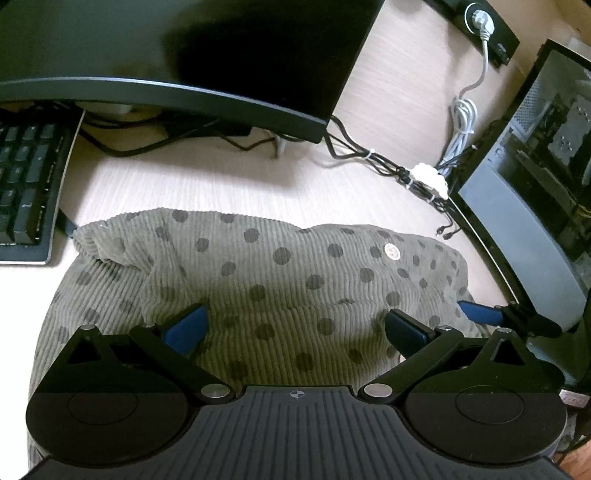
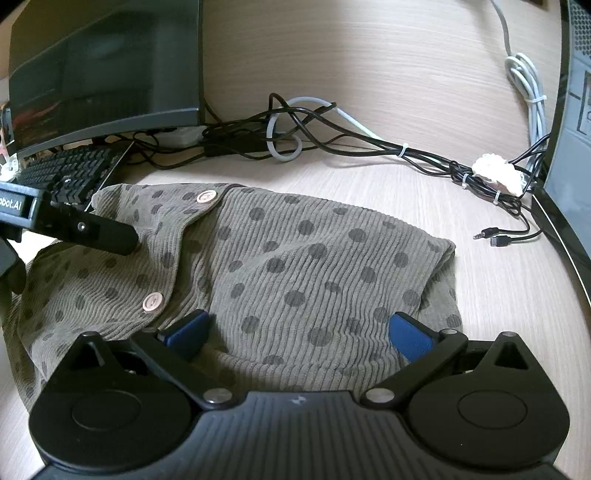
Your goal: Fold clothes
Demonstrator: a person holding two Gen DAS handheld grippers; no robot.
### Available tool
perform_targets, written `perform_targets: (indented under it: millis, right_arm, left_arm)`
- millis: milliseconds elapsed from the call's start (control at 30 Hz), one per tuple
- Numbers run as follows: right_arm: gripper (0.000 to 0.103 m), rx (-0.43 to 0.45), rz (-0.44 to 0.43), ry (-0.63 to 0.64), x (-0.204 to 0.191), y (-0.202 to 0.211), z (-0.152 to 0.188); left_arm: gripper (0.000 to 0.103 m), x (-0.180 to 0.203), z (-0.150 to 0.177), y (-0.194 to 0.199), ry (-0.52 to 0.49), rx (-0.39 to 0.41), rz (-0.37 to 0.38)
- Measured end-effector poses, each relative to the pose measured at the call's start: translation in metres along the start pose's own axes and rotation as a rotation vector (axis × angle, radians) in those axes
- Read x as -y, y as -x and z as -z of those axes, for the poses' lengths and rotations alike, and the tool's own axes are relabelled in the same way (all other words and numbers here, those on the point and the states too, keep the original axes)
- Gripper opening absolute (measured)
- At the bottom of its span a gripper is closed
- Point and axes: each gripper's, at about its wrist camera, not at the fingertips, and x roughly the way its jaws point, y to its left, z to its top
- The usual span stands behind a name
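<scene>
Pale wood desk [image 2: 369,74], crowded at the back: monitor [image 1: 184,55] and keyboard [image 1: 26,184] to the left, tied cables [image 2: 424,158] across the middle, a dark computer case [image 1: 535,184] hard on the right. Bare desk only between garment and cables.

Spotted corduroy garment [image 2: 295,266] bunched mid-desk, its right edge folded over, far edge short of the cables.

Left gripper [image 1: 295,325] spread wide over the cloth, gripping nothing, pads low against the ribbed folds. Right gripper [image 2: 299,332] likewise wide apart and empty, above the near hem.

From the left view only: a wall socket [image 1: 480,18], one button [image 1: 390,252]. From the right view only: two buttons [image 2: 153,302], loose cable plugs [image 2: 495,236], the left gripper's arm over the garment's left side.
</scene>
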Motion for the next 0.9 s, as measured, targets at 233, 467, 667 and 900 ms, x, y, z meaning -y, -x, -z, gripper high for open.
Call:
perform_targets:
  millis: [233, 467, 667, 900]
  right_arm:
    - [0.103, -0.014, -0.062, 0.016, 0.007, 0.007, 0.004]
    - [0.103, -0.053, -0.026, 0.077, 0.025, 0.026, 0.019]
    - [0.103, 0.036, 0.007, -0.134, 0.042, 0.046, -0.005]
    - [0.103, -0.015, 0.201, -0.156, 0.04, 0.009, -0.025]
  left_arm:
    - [0.103, -0.002, -0.002, 0.001, 0.072, -0.013, 0.03]
    - [0.103, 0.018, 0.001, -0.005, 0.036, -0.077, 0.096]
    - [0.103, 0.03, -0.001, -0.008, -0.044, -0.123, 0.018]
    - [0.103, 0.016, -0.007, -0.003, -0.061, -0.151, 0.106]
